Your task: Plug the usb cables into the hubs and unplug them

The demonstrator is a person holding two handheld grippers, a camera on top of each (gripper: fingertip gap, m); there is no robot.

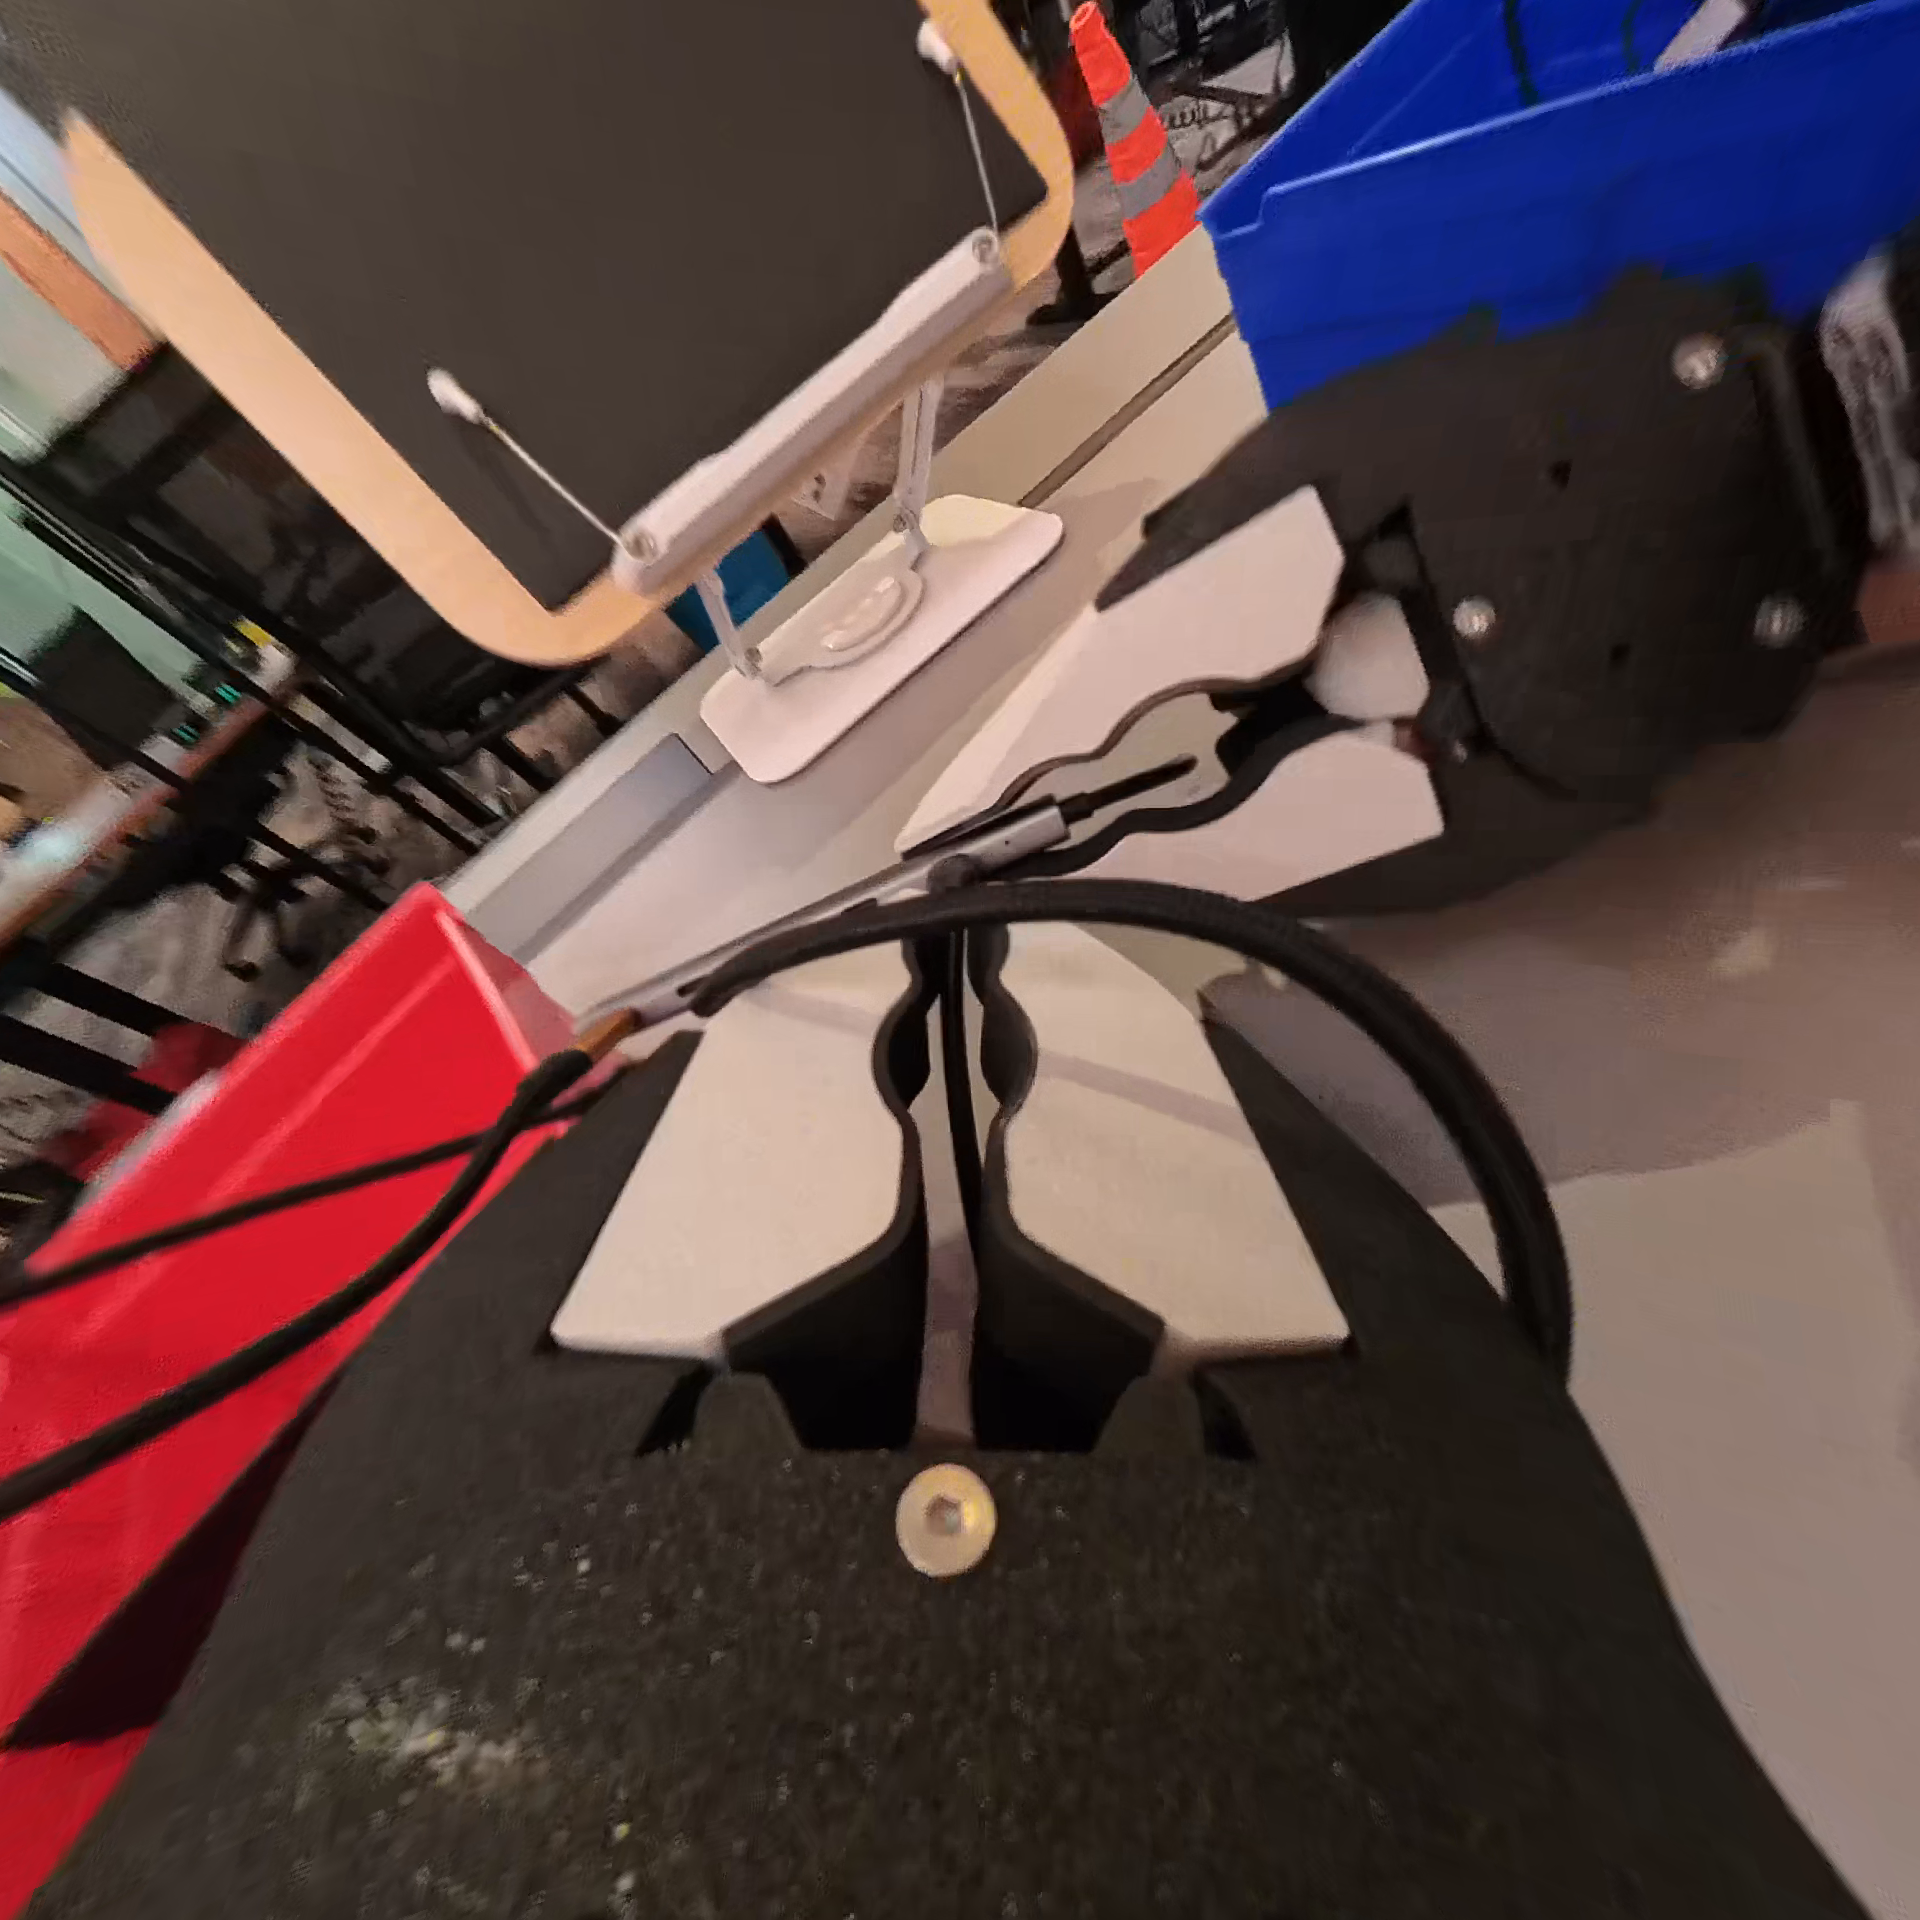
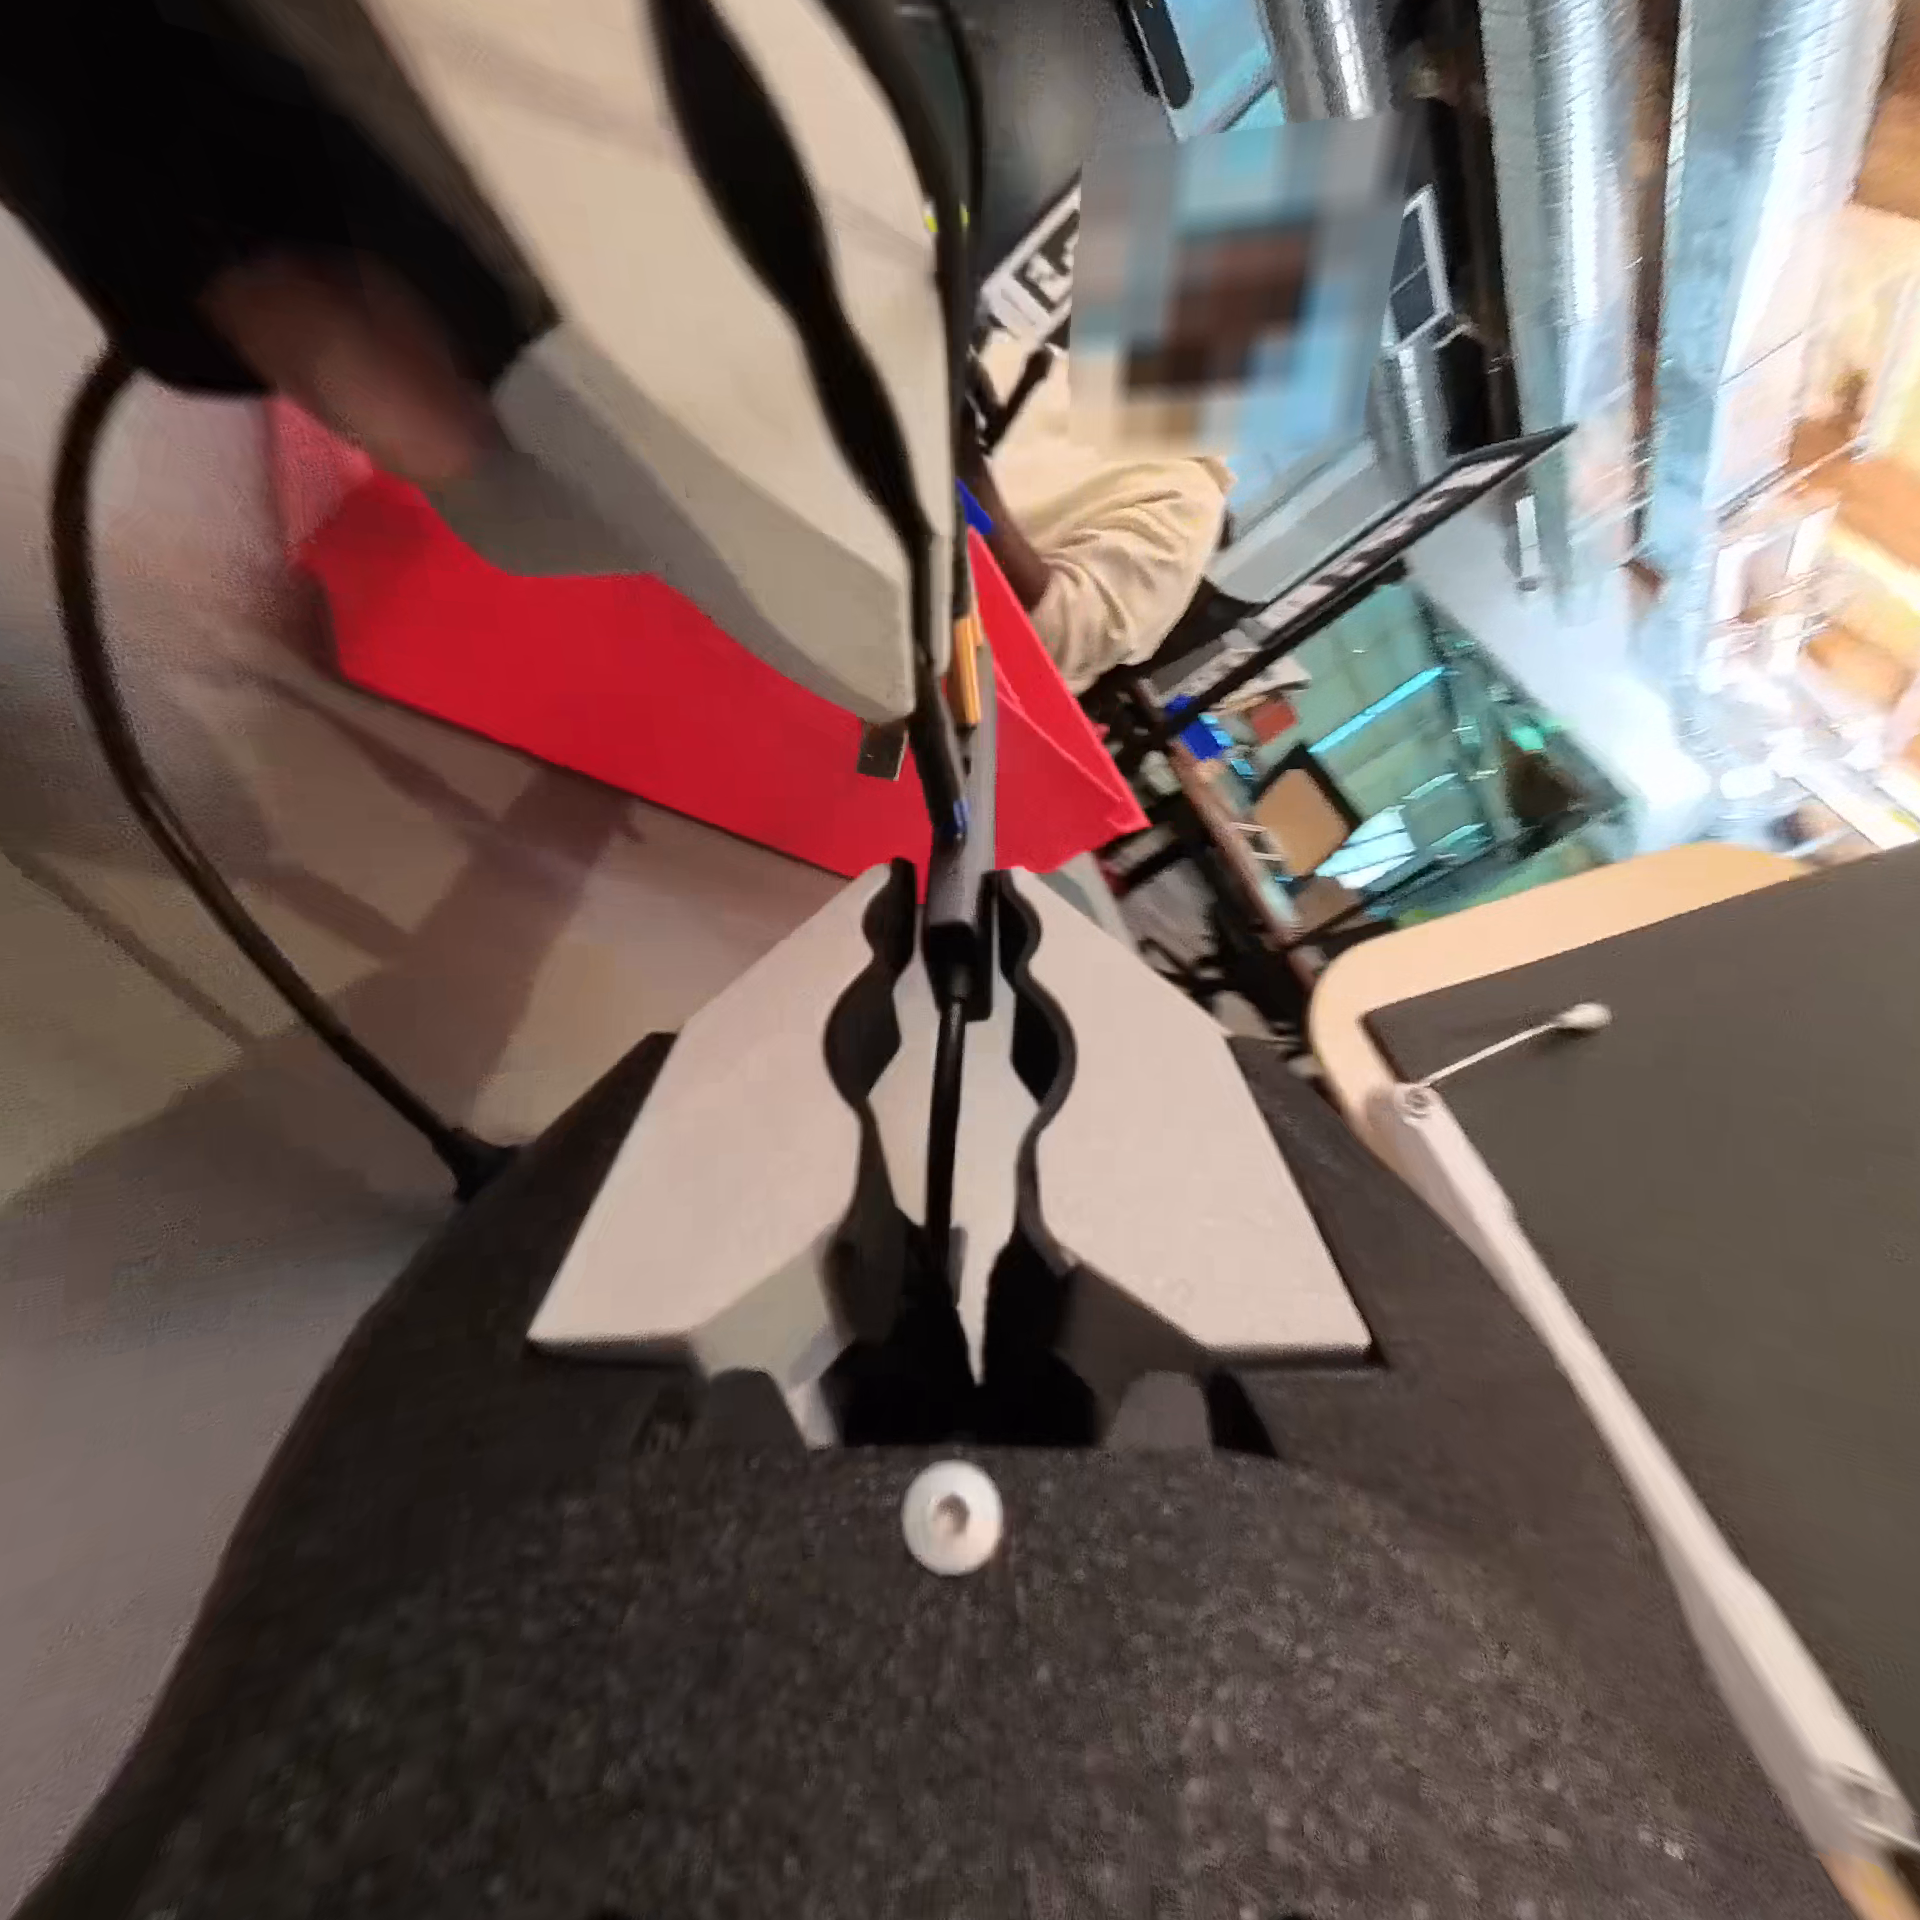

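Observation:
My left gripper [image 1: 956, 940] is shut on a black braided cable [image 1: 1455, 1049] that loops out to the right and back under its fingers. My right gripper [image 1: 997, 844] comes in from the right, tips close to the left gripper's tips, and is shut on the cable's grey metal plug [image 1: 1023, 834]. In the right wrist view my right gripper [image 2: 961, 883] pinches that grey plug [image 2: 954, 909], and the left gripper [image 2: 914, 712] hangs just above it. The cable loop [image 2: 135, 727] curves at the left. A small orange-tipped end [image 2: 966, 675] shows between the two grippers.
A red bin [image 1: 343, 1132] stands close at the left and a blue bin [image 1: 1507, 218] at the back right. A dark board with a pale wooden frame [image 1: 540, 260] sits on a white stand [image 1: 883, 634]. An orange cone [image 1: 1132, 156] and chairs lie beyond the white table [image 1: 1714, 1351].

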